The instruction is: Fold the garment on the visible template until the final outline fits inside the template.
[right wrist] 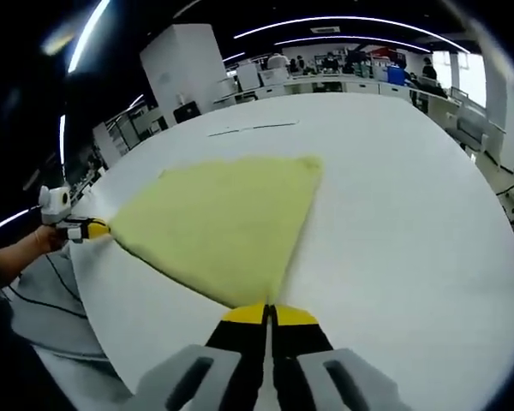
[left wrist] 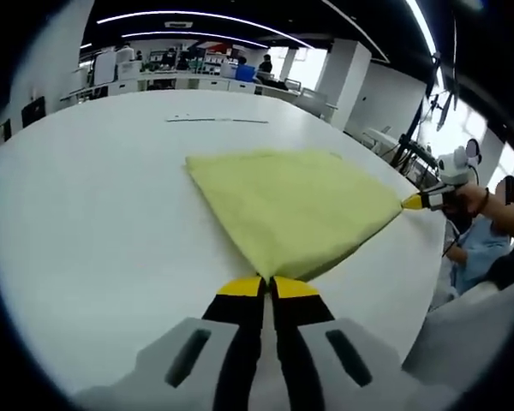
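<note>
Left hand-held gripper (left wrist: 267,287) is clamped on the near corner of the yellow garment (left wrist: 295,205); right hand-held gripper (right wrist: 268,314) likewise grips another corner. Garment is spread on the white table (left wrist: 94,223), stretched toward 12 o'clock. Folding judged partly done; template line (right wrist: 253,128) lies beyond.
</note>
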A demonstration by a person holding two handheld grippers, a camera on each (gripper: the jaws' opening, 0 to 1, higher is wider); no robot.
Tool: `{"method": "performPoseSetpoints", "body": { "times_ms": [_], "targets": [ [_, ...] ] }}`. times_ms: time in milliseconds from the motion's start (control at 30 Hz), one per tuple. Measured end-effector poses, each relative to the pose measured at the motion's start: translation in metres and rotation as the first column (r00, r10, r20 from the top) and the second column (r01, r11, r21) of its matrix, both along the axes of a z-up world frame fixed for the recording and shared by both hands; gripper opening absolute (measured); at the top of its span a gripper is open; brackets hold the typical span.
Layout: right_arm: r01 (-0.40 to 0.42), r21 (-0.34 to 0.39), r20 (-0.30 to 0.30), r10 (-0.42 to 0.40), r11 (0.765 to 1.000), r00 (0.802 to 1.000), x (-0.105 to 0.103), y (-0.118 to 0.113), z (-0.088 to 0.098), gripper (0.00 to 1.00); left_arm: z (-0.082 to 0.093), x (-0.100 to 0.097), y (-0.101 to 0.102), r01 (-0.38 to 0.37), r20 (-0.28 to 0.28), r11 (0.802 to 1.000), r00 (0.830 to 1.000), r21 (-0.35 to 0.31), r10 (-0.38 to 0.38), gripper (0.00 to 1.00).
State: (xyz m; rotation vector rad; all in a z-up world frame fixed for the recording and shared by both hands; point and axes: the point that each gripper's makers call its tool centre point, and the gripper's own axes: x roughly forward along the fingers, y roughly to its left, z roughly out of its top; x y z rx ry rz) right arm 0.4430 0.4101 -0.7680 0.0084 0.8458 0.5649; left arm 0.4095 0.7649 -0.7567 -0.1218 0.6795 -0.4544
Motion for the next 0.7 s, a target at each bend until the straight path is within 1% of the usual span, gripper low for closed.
{"method": "performPoseSetpoints", "body": {
  "times_ms": [67,100,167,333,367,400,467,500,533,700],
  "targets": [
    [0.003,-0.009,0.004,-0.003,1.0,1.0,0.0,0.0,0.0,0.0,0.0,0.0,0.001,-0.011,0.0,1.0,1.0,-0.001,0.011,0.03],
    [0.007,-0.012,0.005,-0.007,1.0,1.0,0.0,-0.001,0.0,0.02,0.0,-0.001,0.002,-0.017,0.0,1.0,1.0,-0.001,0.017,0.04],
    [0.014,-0.019,0.011,-0.014,1.0,1.0,0.002,-0.001,0.0,0.07,0.001,0.0,0.003,-0.027,0.004,1.0,1.0,-0.003,0.027,0.1],
    [0.035,-0.022,0.028,-0.034,0.999,0.999,0.005,-0.001,0.003,0.25,0.007,0.003,0.005,-0.069,0.023,0.997,0.997,-0.017,0.07,0.23],
    [0.037,-0.02,0.032,-0.036,0.999,0.999,0.005,0.0,0.005,0.29,0.009,0.003,0.005,-0.073,0.026,0.997,0.997,-0.016,0.073,0.29],
    [0.037,-0.017,0.036,-0.037,0.999,0.999,0.006,0.001,0.008,0.35,0.012,0.004,0.006,-0.079,0.032,0.997,0.996,-0.012,0.079,0.33],
    [0.038,-0.014,0.051,-0.037,0.999,0.998,0.008,0.003,0.015,0.46,0.02,0.007,0.008,-0.093,0.062,0.996,0.994,0.006,0.092,0.48],
    [0.033,-0.01,0.07,-0.032,0.999,0.997,0.01,0.006,0.022,0.53,0.024,0.007,0.008,-0.094,0.07,0.996,0.993,0.009,0.093,0.53],
    [0.029,-0.007,0.08,-0.028,1.0,0.996,0.01,0.008,0.026,0.56,0.029,0.008,0.007,-0.098,0.08,0.995,0.992,0.006,0.098,0.58],
    [-0.007,0.02,0.118,0.004,1.0,0.993,0.012,0.022,0.051,0.71,0.05,0.009,0.0,-0.098,0.112,0.995,0.989,-0.027,0.1,0.67]
  ]
}}
